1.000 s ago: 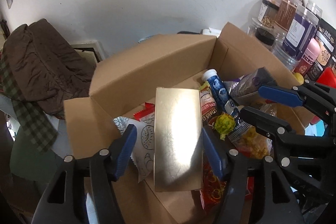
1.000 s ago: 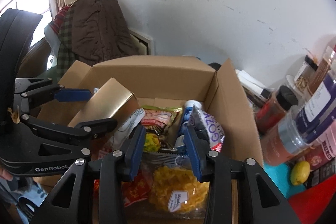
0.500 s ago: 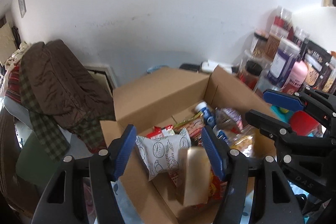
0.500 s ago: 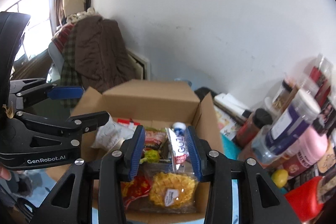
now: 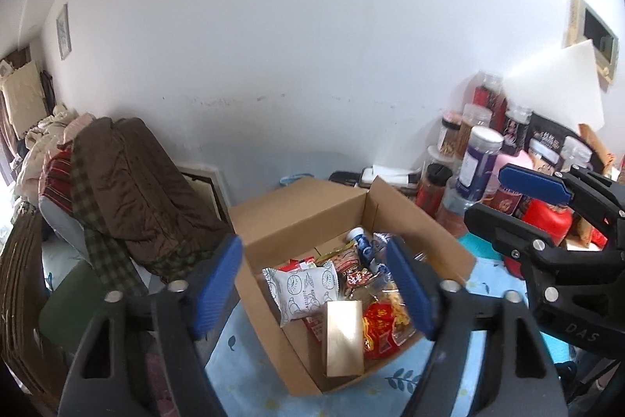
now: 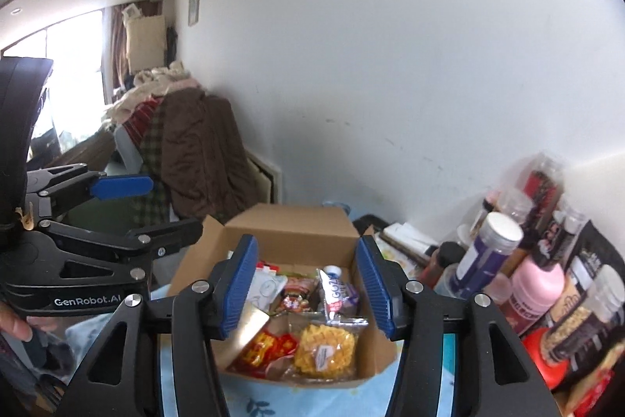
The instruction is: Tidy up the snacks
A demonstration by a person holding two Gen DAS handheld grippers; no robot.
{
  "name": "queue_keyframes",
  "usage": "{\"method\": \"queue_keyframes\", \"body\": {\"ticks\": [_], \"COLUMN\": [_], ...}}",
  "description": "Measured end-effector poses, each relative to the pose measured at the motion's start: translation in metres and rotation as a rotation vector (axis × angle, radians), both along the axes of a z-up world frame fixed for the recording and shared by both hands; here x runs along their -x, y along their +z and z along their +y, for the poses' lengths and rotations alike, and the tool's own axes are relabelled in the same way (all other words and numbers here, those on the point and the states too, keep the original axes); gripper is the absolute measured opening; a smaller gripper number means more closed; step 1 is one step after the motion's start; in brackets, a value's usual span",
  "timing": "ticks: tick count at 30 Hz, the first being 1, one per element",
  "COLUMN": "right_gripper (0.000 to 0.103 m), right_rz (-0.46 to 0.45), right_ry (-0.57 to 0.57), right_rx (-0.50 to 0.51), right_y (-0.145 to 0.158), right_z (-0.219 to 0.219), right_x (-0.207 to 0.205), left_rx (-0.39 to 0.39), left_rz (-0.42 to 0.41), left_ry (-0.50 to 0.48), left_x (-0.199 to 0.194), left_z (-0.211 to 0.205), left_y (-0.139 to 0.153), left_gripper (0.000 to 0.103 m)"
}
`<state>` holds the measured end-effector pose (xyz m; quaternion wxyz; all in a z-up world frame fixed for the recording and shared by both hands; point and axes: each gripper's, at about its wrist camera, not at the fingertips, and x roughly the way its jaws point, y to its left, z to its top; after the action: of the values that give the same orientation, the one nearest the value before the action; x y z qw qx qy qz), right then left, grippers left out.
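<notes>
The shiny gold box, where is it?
In the left wrist view the gold box sits in the cardboard box's near corner, beside the white bun packet.

Both wrist views look down from above at the cardboard box (image 5: 410,217) (image 6: 297,221), seemingly well back, each glimpsing the other gripper at 3 and 9 o'clock.

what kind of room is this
Probably a lived-in home room, perhaps a bedroom or spare room: a brown quilted coat draped over piled clothes, an open cardboard box of snacks on a blue leaf-print cloth, and plastic food jars along the wall.
</notes>
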<state>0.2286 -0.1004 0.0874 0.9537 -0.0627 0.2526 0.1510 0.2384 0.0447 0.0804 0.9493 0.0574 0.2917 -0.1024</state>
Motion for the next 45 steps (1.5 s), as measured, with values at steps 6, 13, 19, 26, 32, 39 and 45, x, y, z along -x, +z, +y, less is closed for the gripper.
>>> {"method": "queue_keyframes", "body": {"ticks": [6, 13, 19, 26, 32, 39, 45], "right_gripper": [0.065, 0.079, 0.084, 0.084, 0.084, 0.084, 0.084], "right_rz": [-0.041, -0.085, -0.074, -0.035, -0.006, 0.028, 0.035], "right_ry": [-0.011, -0.029, -0.044, -0.073, -0.073, -0.04, -0.02], "right_rx": [-0.014, -0.029, -0.045, -0.06, -0.061, -0.058, -0.069], "right_y": [0.015, 0.019, 0.01, -0.011, -0.031, -0.048, -0.057], "right_z": [-0.006, -0.014, -0.019, -0.025, -0.028, -0.027, -0.03], "right_x": [0.039, 0.085, 0.117, 0.145, 0.158, 0.162, 0.158], "left_rx": [0.02, 0.026, 0.031, 0.031, 0.042, 0.069, 0.09], "left_rz": [-0.04, -0.084, -0.088, -0.071, -0.038, 0.011, 0.029], "left_ry": [-0.006, -0.008, -0.01, 0.015, 0.045, 0.066, 0.1], "left_x": [0.037, 0.079, 0.11, 0.141, 0.159, 0.168, 0.169], "left_z": [0.001, -0.001, -0.001, -0.001, 0.0, -0.002, -0.002], "left_y": [0.013, 0.018, 0.012, -0.005, -0.024, -0.041, -0.048], "left_gripper": [0.08, 0.096, 0.096, 0.096, 0.097, 0.096, 0.096]}}
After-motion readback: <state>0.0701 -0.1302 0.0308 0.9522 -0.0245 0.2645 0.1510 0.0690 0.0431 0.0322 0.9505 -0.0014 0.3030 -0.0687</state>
